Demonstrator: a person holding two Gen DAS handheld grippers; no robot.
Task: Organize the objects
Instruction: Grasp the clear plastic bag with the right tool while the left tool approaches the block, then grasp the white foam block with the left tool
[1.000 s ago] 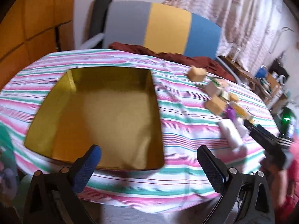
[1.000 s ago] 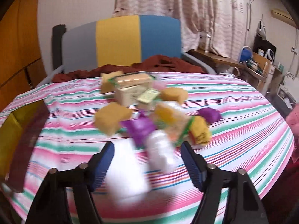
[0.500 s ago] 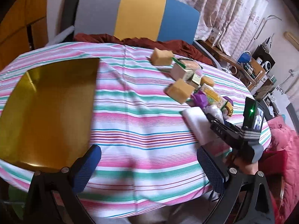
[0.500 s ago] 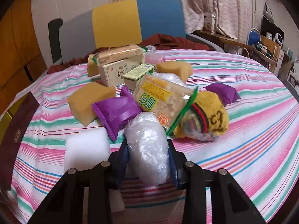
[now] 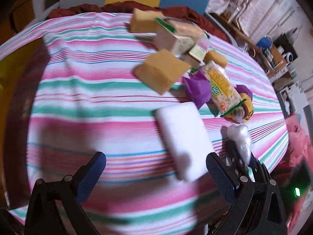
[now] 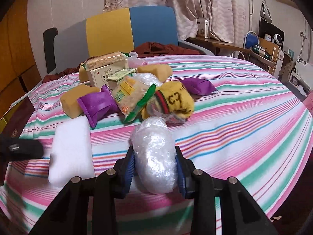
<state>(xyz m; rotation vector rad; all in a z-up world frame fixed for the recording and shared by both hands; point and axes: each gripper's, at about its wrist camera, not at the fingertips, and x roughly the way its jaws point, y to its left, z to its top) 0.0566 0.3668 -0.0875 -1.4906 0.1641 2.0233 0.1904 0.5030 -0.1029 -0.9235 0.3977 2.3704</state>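
My right gripper [image 6: 155, 167] is shut on a clear plastic-wrapped bundle [image 6: 154, 154], which also shows in the left wrist view [image 5: 239, 139], just above the striped tablecloth [image 6: 244, 117]. My left gripper [image 5: 156, 166] is open and empty, with a white foam block [image 5: 183, 139] lying between its fingers; the block also shows in the right wrist view [image 6: 72, 148]. A pile of items lies beyond: yellow sponges [image 5: 162, 70], purple packets [image 6: 97, 104], a noodle pack [image 6: 133, 96], a yellow sock [image 6: 176, 99] and boxes [image 6: 105, 72].
The gold tray [image 5: 7, 74] lies at the far left edge of the left wrist view. A grey, yellow and blue chair [image 6: 127, 31] with a dark red cloth stands behind the table. Shelves and clutter stand at the right.
My right gripper has closed on the plastic bundle and lifted it slightly back. My left gripper has swung right from the gold tray to the white foam block.
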